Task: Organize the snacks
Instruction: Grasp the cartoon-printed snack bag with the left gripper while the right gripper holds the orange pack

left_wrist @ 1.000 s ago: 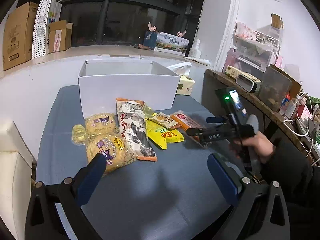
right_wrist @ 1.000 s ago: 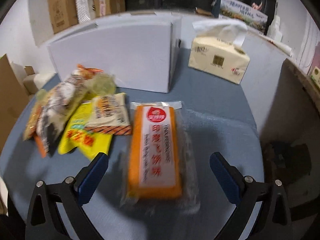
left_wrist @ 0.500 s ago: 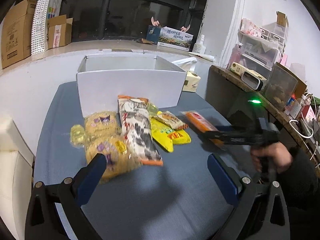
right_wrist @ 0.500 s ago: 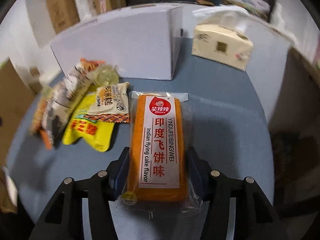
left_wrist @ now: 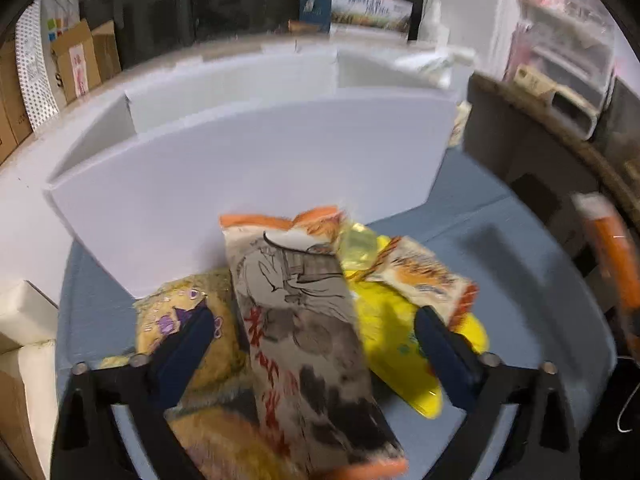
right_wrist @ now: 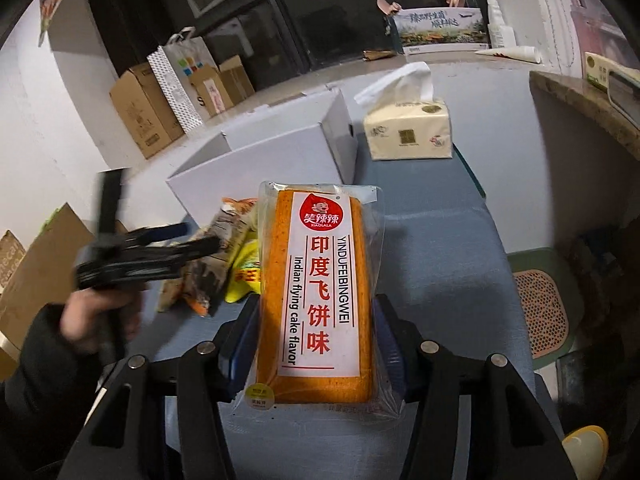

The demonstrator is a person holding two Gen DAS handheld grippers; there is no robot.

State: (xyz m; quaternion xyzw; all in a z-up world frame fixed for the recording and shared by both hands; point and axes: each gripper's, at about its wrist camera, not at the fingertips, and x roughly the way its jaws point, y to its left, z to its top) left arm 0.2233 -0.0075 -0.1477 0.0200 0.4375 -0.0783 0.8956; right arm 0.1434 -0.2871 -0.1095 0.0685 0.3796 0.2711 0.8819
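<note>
Snacks piled on blue-grey table [left_wrist: 520, 280] just in front of white open box [left_wrist: 248, 168], which stands at table's far edge. Long ink-drawing bag [left_wrist: 304, 320] with orange ends lies on top of pile, running from the box wall toward the near edge. Left of it, yellow cartoon-print bag [left_wrist: 188, 312]; right of it, bright yellow pouch [left_wrist: 392, 344] with small orange-white packet [left_wrist: 424, 276] on top, and a small clear yellow packet [left_wrist: 358, 242] near the box wall.

Left gripper [left_wrist: 312, 344] sits low over pile, jaws partly spread and just been closing in, ink-drawing bag between them; blue pads at each side, blur too strong to tell if they touch bag. In right wrist view, a hand [right_wrist: 100, 316] in a dark sleeve carries it.

Right gripper [right_wrist: 316, 344] clamped narrow on orange flying-cake pack [right_wrist: 320, 296], pads pressing both long sides at its near end. Pack is lifted off table, label up, far end pointing toward the box's right corner. Same pack is an orange blur at right edge of left wrist view.

Tissue pack [right_wrist: 408, 132] sits near table's far right corner, just beside box. Cardboard boxes [right_wrist: 144, 116] and white paper bag [right_wrist: 180, 80] on ledge behind.
</note>
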